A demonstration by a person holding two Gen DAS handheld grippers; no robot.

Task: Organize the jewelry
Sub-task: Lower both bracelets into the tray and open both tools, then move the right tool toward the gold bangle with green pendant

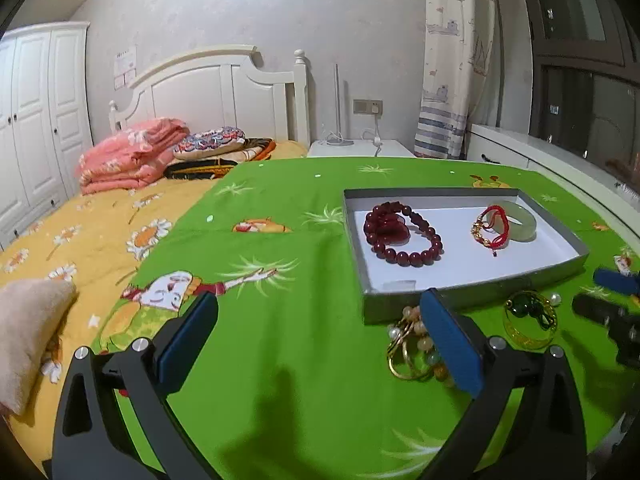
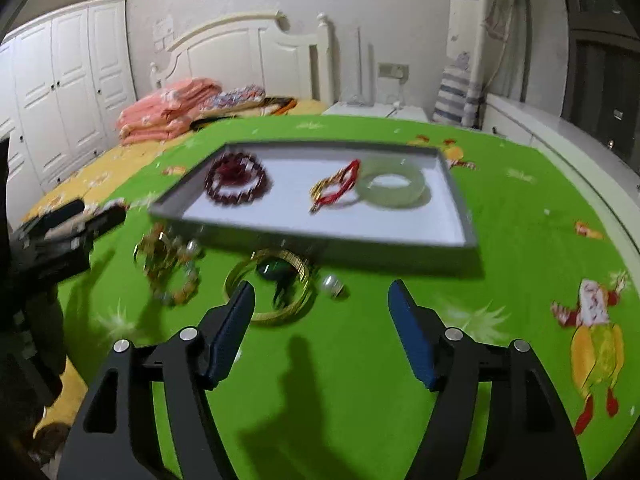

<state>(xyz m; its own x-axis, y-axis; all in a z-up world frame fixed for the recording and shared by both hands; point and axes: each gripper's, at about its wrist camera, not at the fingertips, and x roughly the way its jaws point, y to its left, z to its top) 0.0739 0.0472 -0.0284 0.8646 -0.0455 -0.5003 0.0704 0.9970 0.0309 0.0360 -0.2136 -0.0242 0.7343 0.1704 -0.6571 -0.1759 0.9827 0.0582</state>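
Note:
A shallow grey tray (image 1: 404,304) (image 2: 320,240) lies on the green cloth. It holds a dark red bead bracelet (image 1: 402,234) (image 2: 238,178), a red cord bracelet (image 1: 493,227) (image 2: 336,186) and a pale jade bangle (image 1: 522,220) (image 2: 390,186). In front of the tray lie a gold and pearl bracelet cluster (image 1: 412,344) (image 2: 168,266), a gold bangle with a green stone (image 1: 530,318) (image 2: 272,288) and a pearl earring (image 2: 332,282). My left gripper (image 1: 320,304) is open, its right finger beside the pearl cluster. My right gripper (image 2: 322,292) is open just before the gold bangle.
The green cartoon cloth (image 1: 280,340) covers a bed with a yellow floral sheet (image 1: 80,240). Folded pink bedding (image 1: 132,156) and pillows sit by the white headboard. A white nightstand (image 1: 360,148) and window ledge (image 1: 560,164) stand beyond. The left gripper (image 2: 60,232) shows in the right view.

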